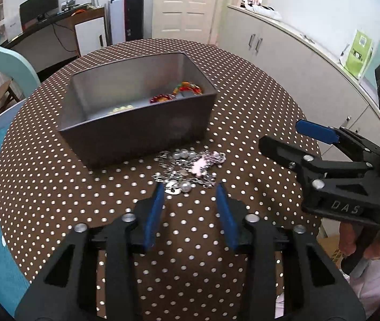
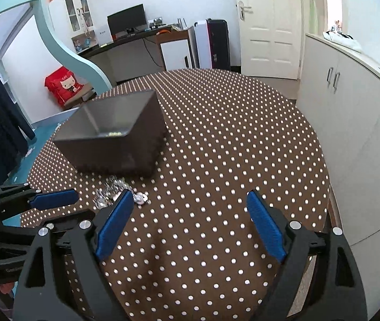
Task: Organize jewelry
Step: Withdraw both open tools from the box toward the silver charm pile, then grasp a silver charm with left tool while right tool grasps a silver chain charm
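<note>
A tangled pile of silver chains, pearl beads and a pink charm (image 1: pixel 187 165) lies on the polka-dot table (image 1: pixel 56 187) just in front of a dark grey box (image 1: pixel 136 133). Inside the box lie a colourful bracelet (image 1: pixel 187 87), a red piece (image 1: pixel 160 98) and pale beads (image 1: pixel 121 108). My left gripper (image 1: pixel 190 187) is open, its blue pads either side of the pile's near edge and not pressing on it. My right gripper (image 2: pixel 190 195) stands wide open over bare cloth, to the right of the pile (image 2: pixel 112 190) and box (image 2: pixel 115 152). It also shows in the left wrist view (image 1: pixel 283 136).
The round table (image 2: pixel 216 133) ends close behind both grippers. White cabinets (image 2: pixel 350 133) stand along its right side and a teal bed frame (image 2: pixel 64 45) on its left. A person's hand (image 1: pixel 350 243) grips the right tool's handle. The left gripper (image 2: pixel 83 206) shows at the right wrist view's left edge.
</note>
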### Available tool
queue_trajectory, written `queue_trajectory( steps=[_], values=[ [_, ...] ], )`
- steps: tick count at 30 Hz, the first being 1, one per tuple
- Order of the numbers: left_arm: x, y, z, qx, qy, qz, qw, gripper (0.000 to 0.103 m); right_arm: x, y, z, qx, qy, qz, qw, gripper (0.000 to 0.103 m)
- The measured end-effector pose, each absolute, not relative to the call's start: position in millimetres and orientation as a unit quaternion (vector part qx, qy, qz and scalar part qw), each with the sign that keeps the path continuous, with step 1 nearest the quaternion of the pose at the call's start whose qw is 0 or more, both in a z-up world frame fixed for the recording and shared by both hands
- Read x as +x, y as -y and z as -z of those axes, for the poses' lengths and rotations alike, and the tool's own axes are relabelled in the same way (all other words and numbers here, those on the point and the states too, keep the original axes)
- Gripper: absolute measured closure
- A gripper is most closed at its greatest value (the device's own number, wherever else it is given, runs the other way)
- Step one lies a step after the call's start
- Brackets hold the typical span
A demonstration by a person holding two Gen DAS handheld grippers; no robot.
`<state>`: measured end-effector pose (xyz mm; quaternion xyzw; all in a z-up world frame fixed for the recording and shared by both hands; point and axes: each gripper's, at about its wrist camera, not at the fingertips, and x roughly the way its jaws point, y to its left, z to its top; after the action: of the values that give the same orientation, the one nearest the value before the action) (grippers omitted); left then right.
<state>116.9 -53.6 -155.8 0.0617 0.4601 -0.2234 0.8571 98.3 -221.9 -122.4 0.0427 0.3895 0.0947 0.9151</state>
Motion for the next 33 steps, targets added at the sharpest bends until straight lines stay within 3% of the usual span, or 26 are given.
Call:
queue_trajectory(
  steps=[2,9,16,29,31,33],
  values=[
    [118.1,58.7,160.3,0.068,-0.463,0.224,0.855,0.079,98.2,225.0,126.2,0.047,-0.392,-0.096,0.914,0.02],
    [128.3,64.4,174.3,0.08,-0.479,0.197,0.852,0.082,96.2,222.1,130.0,0.055,-0.396,-0.108,0.91,0.02],
    [137.9,60.5,179.7,0.075,-0.478,0.19,0.854,0.091,100.3,212.7,134.2,0.046,-0.403,-0.125,0.906,0.02],
    [140.4,27.0,161.5,0.036,-0.457,0.194,0.868,0.093,100.9,185.9,136.9,0.026,-0.415,-0.147,0.897,0.02],
    [139.0,20.2,157.3,0.031,-0.451,0.19,0.871,0.093,101.1,176.0,137.8,0.015,-0.416,-0.155,0.896,0.024],
    [134.7,13.3,156.1,0.027,-0.449,0.187,0.873,0.093,101.8,167.2,138.9,0.005,-0.42,-0.162,0.893,0.039]
  ],
)
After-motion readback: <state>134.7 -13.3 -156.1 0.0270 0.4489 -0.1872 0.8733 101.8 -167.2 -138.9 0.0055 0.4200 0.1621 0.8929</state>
